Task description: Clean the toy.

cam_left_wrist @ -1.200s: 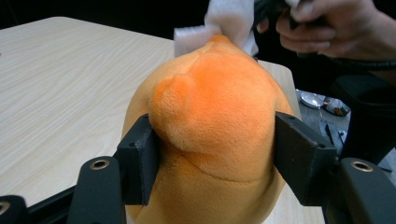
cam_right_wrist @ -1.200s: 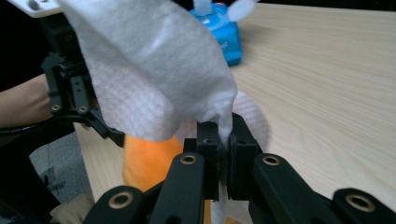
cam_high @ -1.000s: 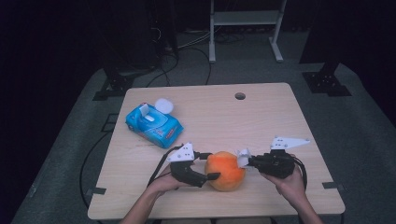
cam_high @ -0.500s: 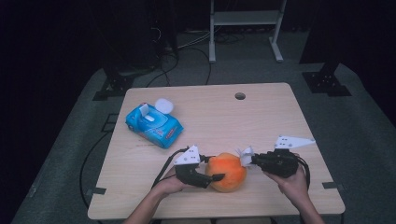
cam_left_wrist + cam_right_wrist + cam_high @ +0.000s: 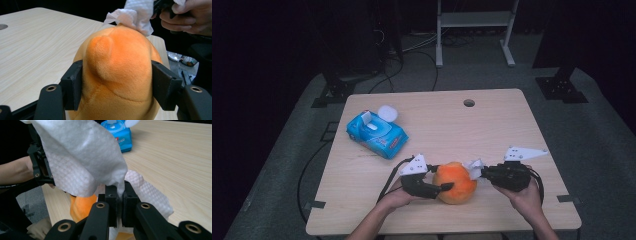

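Gripping the orange plush toy (image 5: 455, 182) from both sides, your left gripper (image 5: 439, 187) pins it on the table (image 5: 492, 125) near the front edge, roughly midway along it. Your right gripper (image 5: 482, 172) is clenched on a white wipe (image 5: 474, 168), whose cloth touches the toy's right side. The blue wipe pack (image 5: 377, 133) lies toward the table's left edge, its lid flipped open, well apart from both grippers.

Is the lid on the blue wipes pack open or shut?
Open: the wipes pack has its white lid flipped up at the far end, seen from the high view.
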A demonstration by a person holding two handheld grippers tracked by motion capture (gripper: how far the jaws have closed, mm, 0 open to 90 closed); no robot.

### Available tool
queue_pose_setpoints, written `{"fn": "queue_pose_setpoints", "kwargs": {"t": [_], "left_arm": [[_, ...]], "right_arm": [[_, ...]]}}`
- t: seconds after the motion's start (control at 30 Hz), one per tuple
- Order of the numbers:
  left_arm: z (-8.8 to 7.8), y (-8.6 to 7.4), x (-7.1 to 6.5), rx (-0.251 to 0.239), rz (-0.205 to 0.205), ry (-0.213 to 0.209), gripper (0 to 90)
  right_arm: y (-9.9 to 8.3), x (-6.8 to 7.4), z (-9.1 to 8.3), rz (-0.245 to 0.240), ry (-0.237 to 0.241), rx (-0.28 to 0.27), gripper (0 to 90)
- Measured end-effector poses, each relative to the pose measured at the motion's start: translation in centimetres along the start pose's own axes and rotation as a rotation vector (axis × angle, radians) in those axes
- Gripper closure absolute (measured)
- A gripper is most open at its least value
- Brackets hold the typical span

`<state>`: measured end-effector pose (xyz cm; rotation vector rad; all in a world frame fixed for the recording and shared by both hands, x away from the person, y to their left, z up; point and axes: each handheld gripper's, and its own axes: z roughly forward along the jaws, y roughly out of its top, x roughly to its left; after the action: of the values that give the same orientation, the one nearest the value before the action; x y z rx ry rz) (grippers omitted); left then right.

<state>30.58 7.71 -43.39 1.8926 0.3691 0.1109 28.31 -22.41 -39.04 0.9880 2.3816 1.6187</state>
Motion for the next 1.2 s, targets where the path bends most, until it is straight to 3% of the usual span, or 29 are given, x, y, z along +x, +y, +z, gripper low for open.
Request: {"fn": "queue_pose_setpoints", "kwargs": {"t": [0.13, 0.27, 0.33, 0.43, 0.5, 0.53, 0.63, 0.73, 0.8, 0.87, 0.97, 1.13, 1.2], "left_arm": [[0.2, 0.0, -0.2, -0.004, 0.0, 0.015, 32.8], [0.2, 0.0, -0.3, -0.004, -0.009, 0.035, 32.9], [0.2, 0.1, -0.3, -0.003, -0.012, 0.042, 33.0], [0.4, 0.1, -0.3, -0.006, -0.007, 0.053, 32.5], [0.4, 0.1, -0.3, -0.008, -0.014, 0.054, 32.1], [0.4, 0.0, -0.3, -0.009, -0.014, 0.052, 32.0], [0.3, 0.0, -0.3, 0.001, -0.007, 0.019, 32.2], [0.1, 0.0, -0.5, 0.018, 0.02, -0.022, 32.3], [0.0, 0.0, -0.7, 0.026, 0.035, -0.046, 31.3], [-0.3, 0.0, -0.7, 0.028, 0.063, -0.104, 26.5], [-0.3, 0.0, -0.8, 0.021, 0.077, -0.103, 21.8], [0.1, 0.2, -1.3, 0.041, 0.095, -0.088, 30.6], [0.3, 0.1, -1.4, 0.043, 0.1, -0.094, 31.8]], "right_arm": [[0.2, 1.4, 0.9, -0.045, 0.063, 0.01, 84.8], [0.2, 1.7, 1.5, -0.087, 0.03, 0.047, 84.8], [0.2, 1.4, 1.3, -0.092, -0.018, 0.055, 84.8], [0.1, 1.3, 1.1, -0.071, -0.013, 0.047, 84.8], [0.0, 1.7, 1.4, -0.088, 0.024, 0.047, 84.7], [0.0, 1.9, 1.5, -0.102, 0.02, 0.053, 84.8], [0.2, 1.5, 1.2, -0.09, -0.007, 0.049, 84.8], [0.3, 0.7, 0.4, -0.046, -0.037, 0.012, 84.6], [0.2, 0.4, 0.2, -0.039, -0.037, 0.01, 84.6], [0.0, 0.4, 0.3, -0.038, -0.017, 0.035, 84.7], [-0.6, 0.3, 0.6, -0.047, 0.001, 0.098, 84.9], [-0.2, 0.7, 0.0, -0.05, 0.001, 0.081, 85.0], [0.2, 1.4, 0.3, -0.057, 0.03, 0.058, 85.0]]}}
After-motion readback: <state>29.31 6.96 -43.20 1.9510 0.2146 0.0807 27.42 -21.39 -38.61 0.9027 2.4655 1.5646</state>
